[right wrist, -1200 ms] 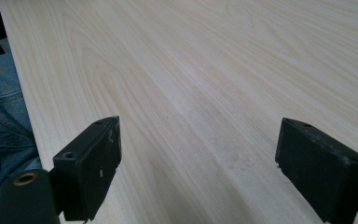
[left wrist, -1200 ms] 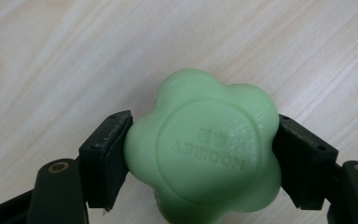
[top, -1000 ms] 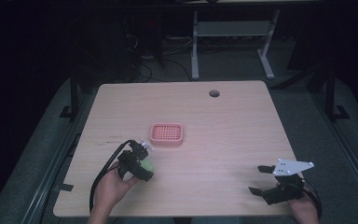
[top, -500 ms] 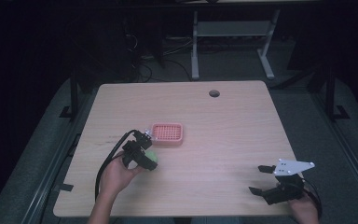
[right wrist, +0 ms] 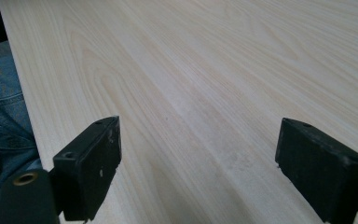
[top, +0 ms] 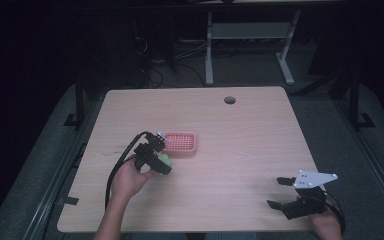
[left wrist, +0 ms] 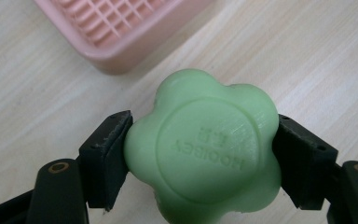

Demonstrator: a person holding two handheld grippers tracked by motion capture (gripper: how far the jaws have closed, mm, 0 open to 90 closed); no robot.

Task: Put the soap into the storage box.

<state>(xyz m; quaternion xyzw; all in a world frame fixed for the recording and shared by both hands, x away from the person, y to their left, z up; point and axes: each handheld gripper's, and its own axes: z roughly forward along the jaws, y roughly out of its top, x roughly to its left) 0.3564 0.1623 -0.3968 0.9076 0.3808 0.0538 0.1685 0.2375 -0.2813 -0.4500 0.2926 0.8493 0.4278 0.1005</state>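
Note:
A green flower-shaped soap with raised lettering is clamped between the black jaws of my left gripper. In the high view the left gripper holds the green soap just left of and below the pink slatted soap dish, near the table's middle. The pink dish lies just beyond the soap in the left gripper view. My right gripper rests low at the table's front right corner, its jaws wide apart over bare wood.
The light wooden table has a round cable hole at the back. A black cable trails from the left gripper. Blue denim shows past the table's edge in the right gripper view. Desk legs and cables stand behind the table.
My left gripper has carried the green soap up and to the right, toward the pink dish, and now hangs right beside it. The right gripper has stayed put.

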